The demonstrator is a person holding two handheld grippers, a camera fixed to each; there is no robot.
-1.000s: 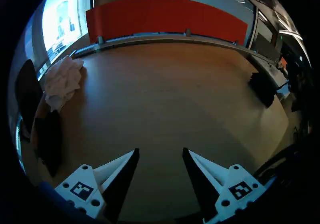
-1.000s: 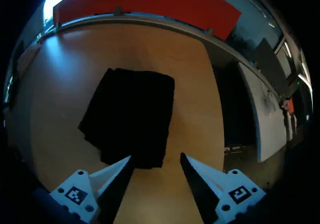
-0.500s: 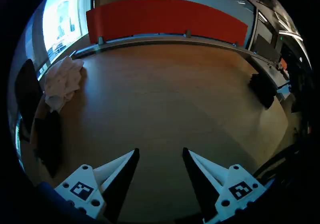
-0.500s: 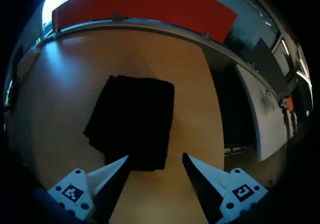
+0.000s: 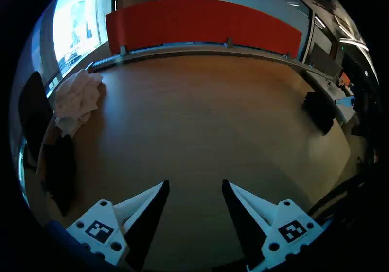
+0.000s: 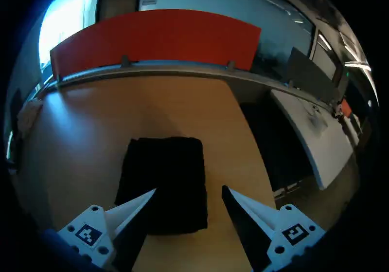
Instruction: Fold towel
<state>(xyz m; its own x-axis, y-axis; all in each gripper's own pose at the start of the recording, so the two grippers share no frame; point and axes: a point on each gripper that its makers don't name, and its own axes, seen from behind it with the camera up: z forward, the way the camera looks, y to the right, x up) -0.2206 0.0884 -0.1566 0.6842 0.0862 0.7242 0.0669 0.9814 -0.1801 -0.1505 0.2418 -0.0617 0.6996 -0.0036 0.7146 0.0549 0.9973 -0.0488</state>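
A black folded towel lies flat on the wooden table in the right gripper view, just ahead of my right gripper, which stands open above its near edge with nothing held. The same dark towel sits at the table's far right edge in the left gripper view. My left gripper hangs open over bare wood, well away from it. A crumpled pale towel lies at the far left of the table.
A red divider panel runs along the table's far edge. A dark object sits at the near left edge, below a dark chair back. A white desk stands to the right across a dark gap.
The right gripper's view has tilted up and pulled back; the black towel now sits lower and smaller in it. The left gripper has barely moved.
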